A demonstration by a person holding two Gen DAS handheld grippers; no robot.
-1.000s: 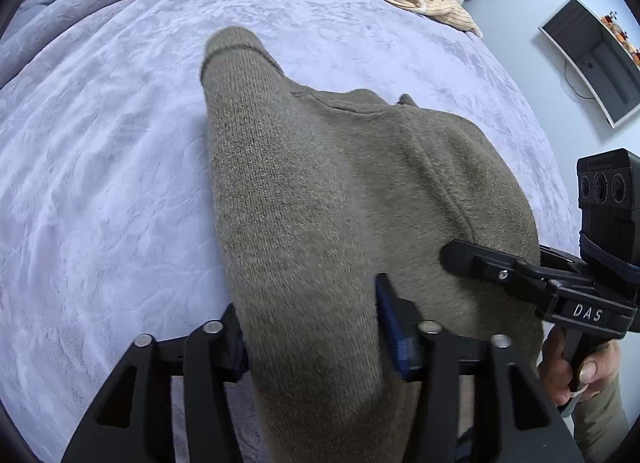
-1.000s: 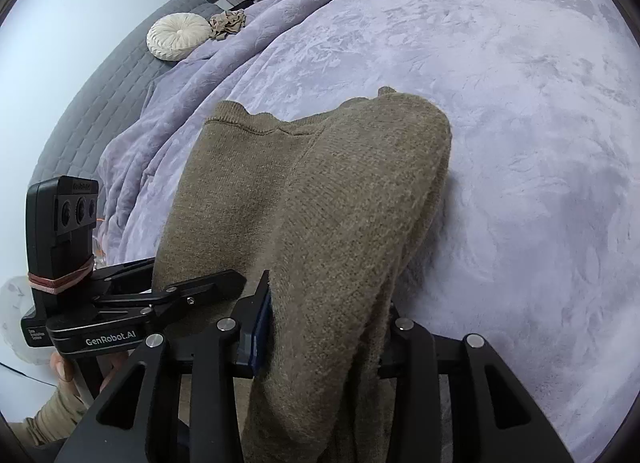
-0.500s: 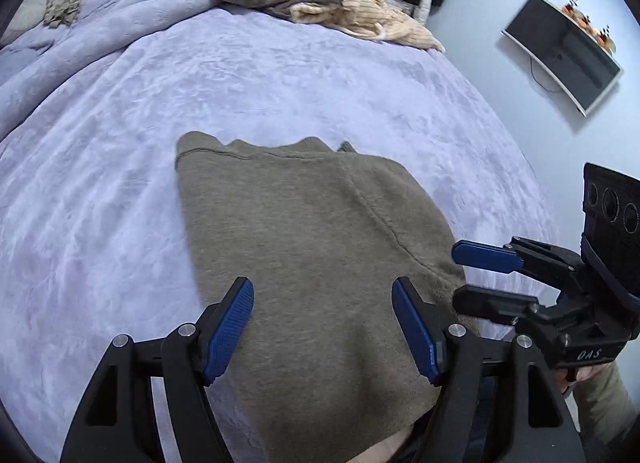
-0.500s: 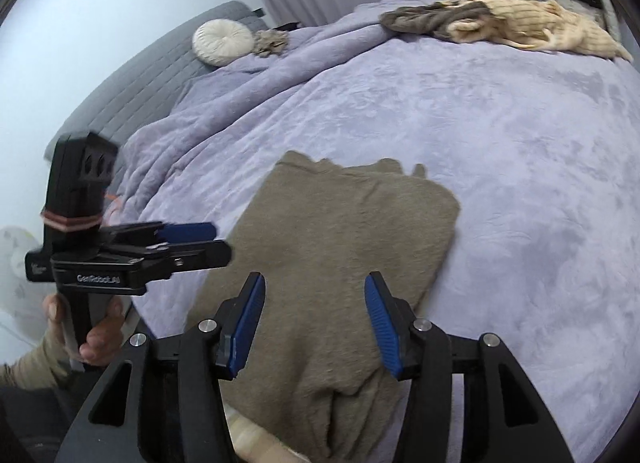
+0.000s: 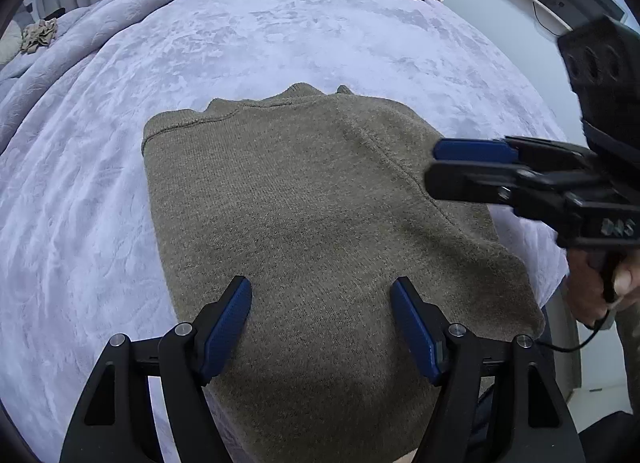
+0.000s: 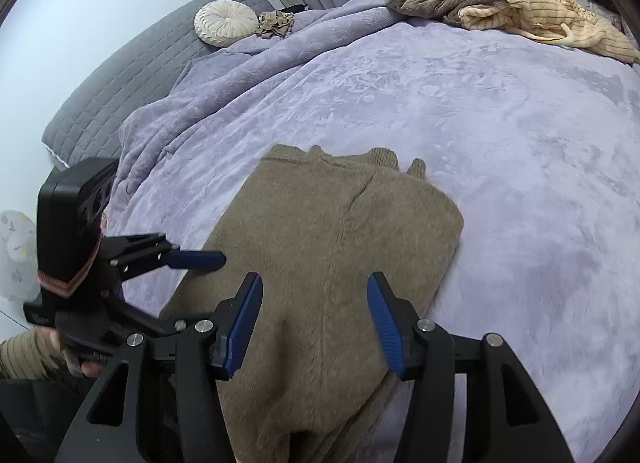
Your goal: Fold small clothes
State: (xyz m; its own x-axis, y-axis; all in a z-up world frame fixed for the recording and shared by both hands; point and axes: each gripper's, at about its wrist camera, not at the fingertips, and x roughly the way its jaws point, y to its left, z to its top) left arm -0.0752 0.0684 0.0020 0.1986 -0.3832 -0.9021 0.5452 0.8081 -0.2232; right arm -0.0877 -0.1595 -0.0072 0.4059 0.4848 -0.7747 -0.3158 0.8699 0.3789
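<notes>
I see the olive knit sweater (image 5: 312,215) lying folded and flat on the lavender bedspread (image 5: 280,43), its near end hanging over the bed's near edge toward me. My left gripper (image 5: 322,319) hovers above the sweater's near part with its blue pads spread and nothing pinched between them. My right gripper (image 6: 316,319) hangs above the same near part, just to the right of the left one; its jaws are opening, and the knit lies below the pads, not clamped. Beyond the sweater, at the far edge of the bedspread, sits a heap of brown and cream striped clothes (image 6: 520,15). To the sweater's far left a round cream cushion (image 6: 226,23) rests against the grey quilted headboard (image 6: 132,79).
</notes>
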